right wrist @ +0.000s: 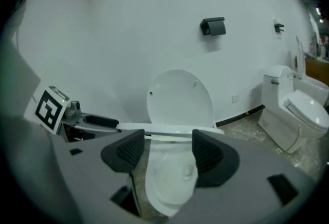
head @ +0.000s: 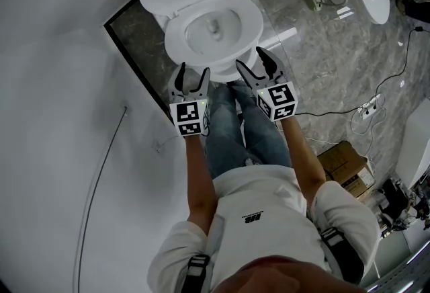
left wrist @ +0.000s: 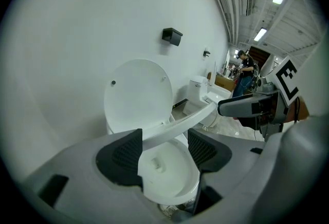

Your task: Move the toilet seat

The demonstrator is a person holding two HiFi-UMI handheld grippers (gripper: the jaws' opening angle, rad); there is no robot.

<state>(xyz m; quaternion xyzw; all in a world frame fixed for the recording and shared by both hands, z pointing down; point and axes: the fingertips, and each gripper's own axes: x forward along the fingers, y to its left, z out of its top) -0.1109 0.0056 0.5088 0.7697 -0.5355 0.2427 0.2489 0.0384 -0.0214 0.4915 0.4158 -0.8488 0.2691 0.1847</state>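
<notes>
You're holding the left claw (head: 193,70) and right claw (head: 250,58) spread. The toilet seat (right wrist: 169,127) is looking stiff, slick and light, so pinch its front rim.

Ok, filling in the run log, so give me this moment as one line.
lid: up | seat: lifted off bowl | left tool: open, seat edge between jaws | right tool: open

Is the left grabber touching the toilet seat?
Cannot tell. In the left gripper view the toilet seat runs between the open jaws of the left gripper, close to one pad, but neither contact nor a gap shows plainly.
</notes>
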